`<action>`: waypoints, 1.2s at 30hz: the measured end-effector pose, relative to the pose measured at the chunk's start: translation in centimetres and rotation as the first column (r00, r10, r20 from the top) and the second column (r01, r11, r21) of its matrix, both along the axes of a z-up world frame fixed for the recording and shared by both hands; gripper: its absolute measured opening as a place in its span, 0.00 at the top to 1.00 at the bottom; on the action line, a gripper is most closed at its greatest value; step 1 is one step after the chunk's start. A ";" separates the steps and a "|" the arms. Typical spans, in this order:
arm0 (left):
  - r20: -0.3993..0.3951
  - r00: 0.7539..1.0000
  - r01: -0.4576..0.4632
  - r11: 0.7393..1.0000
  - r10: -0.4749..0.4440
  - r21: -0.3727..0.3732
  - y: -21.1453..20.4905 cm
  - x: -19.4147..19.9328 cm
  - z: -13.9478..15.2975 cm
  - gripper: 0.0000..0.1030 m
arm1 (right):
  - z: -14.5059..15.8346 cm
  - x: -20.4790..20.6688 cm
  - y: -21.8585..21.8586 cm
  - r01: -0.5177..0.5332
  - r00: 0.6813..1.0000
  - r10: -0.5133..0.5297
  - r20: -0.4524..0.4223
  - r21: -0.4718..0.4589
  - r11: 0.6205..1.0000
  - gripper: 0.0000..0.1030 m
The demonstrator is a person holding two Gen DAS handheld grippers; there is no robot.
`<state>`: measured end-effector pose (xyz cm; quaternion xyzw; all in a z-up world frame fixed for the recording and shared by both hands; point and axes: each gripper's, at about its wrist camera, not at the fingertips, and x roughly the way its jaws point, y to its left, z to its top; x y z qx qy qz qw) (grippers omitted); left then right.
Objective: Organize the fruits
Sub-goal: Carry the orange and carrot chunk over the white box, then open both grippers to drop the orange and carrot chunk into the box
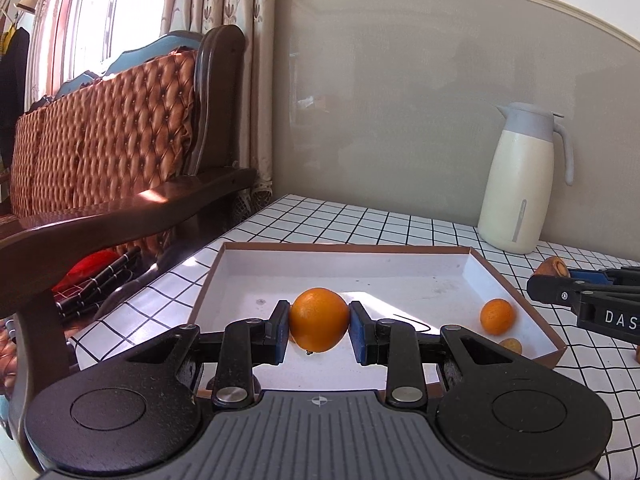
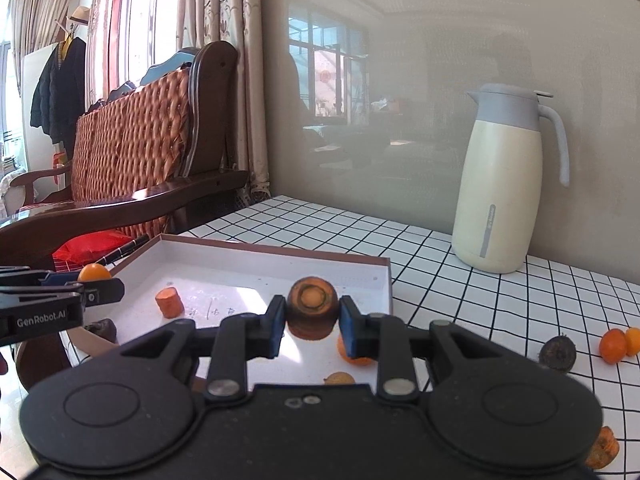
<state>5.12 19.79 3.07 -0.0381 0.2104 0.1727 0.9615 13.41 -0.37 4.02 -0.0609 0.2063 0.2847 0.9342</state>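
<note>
- Left gripper (image 1: 319, 330): jaws clamped on a large orange (image 1: 319, 319), blue pads touching both its sides. The orange hangs over the near-middle of the tray (image 1: 516, 292), slightly above its floor by the look of the shadow.
- Right gripper (image 2: 312, 322): jaws clamped on a carrot chunk (image 2: 313, 307), cut face toward my camera, held over the tray's right half.
- Tray: shallow, white inside, brown rim, sits on the grid-pattern table (image 1: 400, 224).
- Inside the tray, right corner: a small orange (image 1: 497, 316) and, just nearer to me, a small yellowish fruit (image 1: 511, 346).
- Inside the tray, left part in the right wrist view: a short carrot piece (image 2: 169, 302) standing on end.
- Left of the tray's near corner: a dark lump (image 2: 102, 329); can't tell what it is.
- Right of the tray, on the table: a dark round fruit (image 2: 557, 353), two small oranges (image 2: 618, 345) touching each other, and an orange piece (image 2: 602, 448) near the frame edge.
- Behind the tray, right: a cream thermos jug (image 1: 522, 178) against the wall.
- Left of the tray, off the table: a wooden armchair (image 1: 120, 140).
</note>
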 end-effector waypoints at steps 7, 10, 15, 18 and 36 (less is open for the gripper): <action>-0.001 1.000 -0.028 0.999 0.028 0.016 1.9 0.4 0.2 0.70 | 0.0 0.6 1.8 -0.027 1.000 0.027 -0.001 -0.006 1.000 0.81; -0.004 0.999 -0.039 0.999 0.039 0.015 2.6 0.9 0.1 0.70 | -0.1 1.3 2.3 -0.029 1.000 0.029 -0.009 -0.007 1.000 0.81; -0.014 0.999 -0.044 0.999 0.044 0.008 3.4 1.8 -0.1 0.70 | -0.4 2.3 3.0 -0.023 0.999 0.023 -0.027 -0.003 1.000 0.81; -0.019 0.999 -0.042 0.999 0.042 0.012 3.7 2.4 -0.2 0.70 | -0.6 2.9 3.5 -0.021 0.999 0.020 -0.034 -0.008 1.000 0.81; -0.047 0.998 -0.044 0.999 0.044 0.007 5.8 6.7 -0.9 0.70 | -1.3 6.1 4.7 -0.014 0.998 0.011 -0.059 -0.049 0.999 0.81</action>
